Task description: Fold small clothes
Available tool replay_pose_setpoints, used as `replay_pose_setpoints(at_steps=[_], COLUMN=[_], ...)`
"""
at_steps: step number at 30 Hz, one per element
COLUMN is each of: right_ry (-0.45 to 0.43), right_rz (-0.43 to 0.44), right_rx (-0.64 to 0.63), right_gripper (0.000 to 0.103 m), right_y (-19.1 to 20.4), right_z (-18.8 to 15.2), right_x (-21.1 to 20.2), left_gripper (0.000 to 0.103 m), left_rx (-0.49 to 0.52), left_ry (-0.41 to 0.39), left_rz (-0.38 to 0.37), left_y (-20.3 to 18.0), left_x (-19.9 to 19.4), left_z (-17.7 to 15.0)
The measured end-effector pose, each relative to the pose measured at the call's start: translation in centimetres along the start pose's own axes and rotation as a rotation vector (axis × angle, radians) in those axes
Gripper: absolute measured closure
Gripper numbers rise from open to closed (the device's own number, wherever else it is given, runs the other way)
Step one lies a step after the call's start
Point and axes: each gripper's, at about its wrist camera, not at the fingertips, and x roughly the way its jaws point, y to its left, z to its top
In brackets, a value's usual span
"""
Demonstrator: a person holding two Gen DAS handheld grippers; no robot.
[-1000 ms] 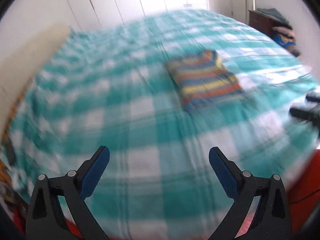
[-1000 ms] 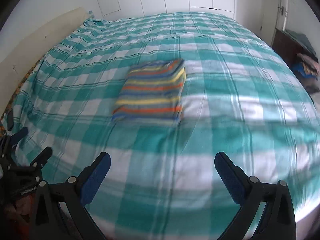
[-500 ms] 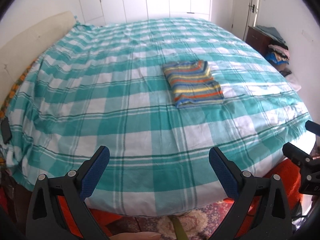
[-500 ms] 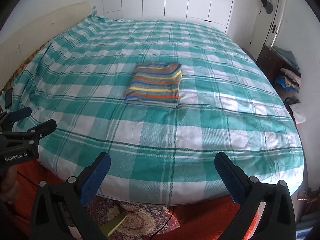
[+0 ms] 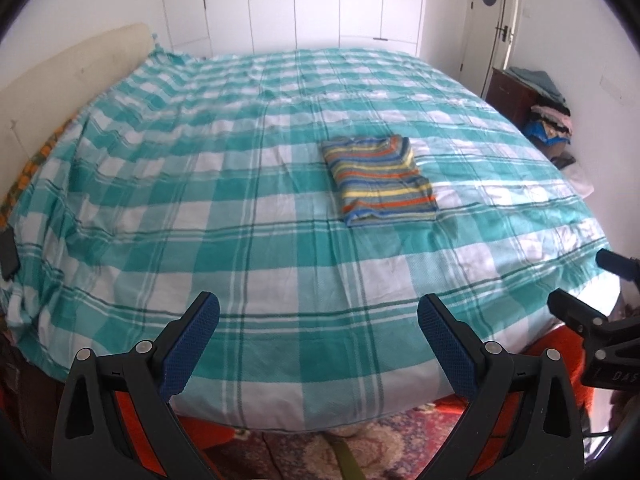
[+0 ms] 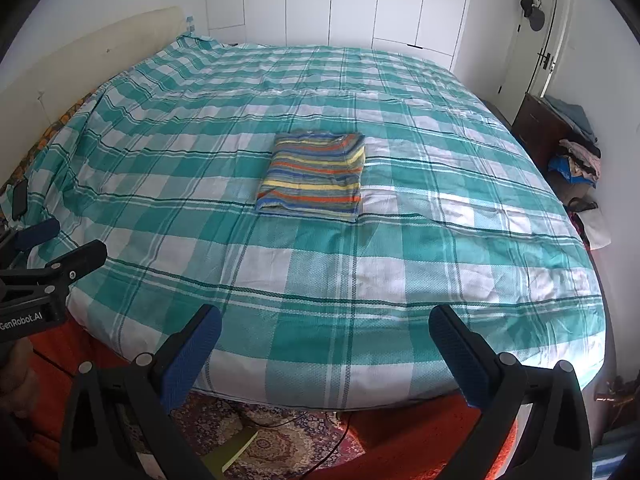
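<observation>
A striped garment [image 5: 380,178], folded into a neat rectangle, lies flat near the middle of the bed; it also shows in the right wrist view [image 6: 316,174]. My left gripper [image 5: 318,342] is open and empty, held off the near edge of the bed, far from the garment. My right gripper [image 6: 324,354] is open and empty too, also back from the bed's near edge. The right gripper shows at the right edge of the left wrist view [image 5: 588,292]. The left gripper shows at the left edge of the right wrist view [image 6: 52,244].
The bed has a teal and white checked cover [image 5: 200,200]. White wardrobe doors [image 5: 320,0] stand behind it. A dark cabinet with piled clothes [image 6: 560,136] stands at the right. A patterned rug [image 6: 272,440] and an orange bed base lie below the near edge.
Both grippers have pulled back and up from the bed, so the whole bed and the floor below its edge are now in view. The folded garment has not moved.
</observation>
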Motion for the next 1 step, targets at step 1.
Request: replay_pose_setpoints(at_steps=[1], right_ry=[-0.005], right_rz=[0.0], right_rx=[0.001], right_gripper=[0.001], right_y=[0.09], right_z=[-0.03], right_x=[-0.18], left_gripper=[0.004], left_rx=[0.014], left_ry=[-0.008], left_rz=[0.012], left_y=[-0.24], left_x=[-0.14], left_z=[-0.04])
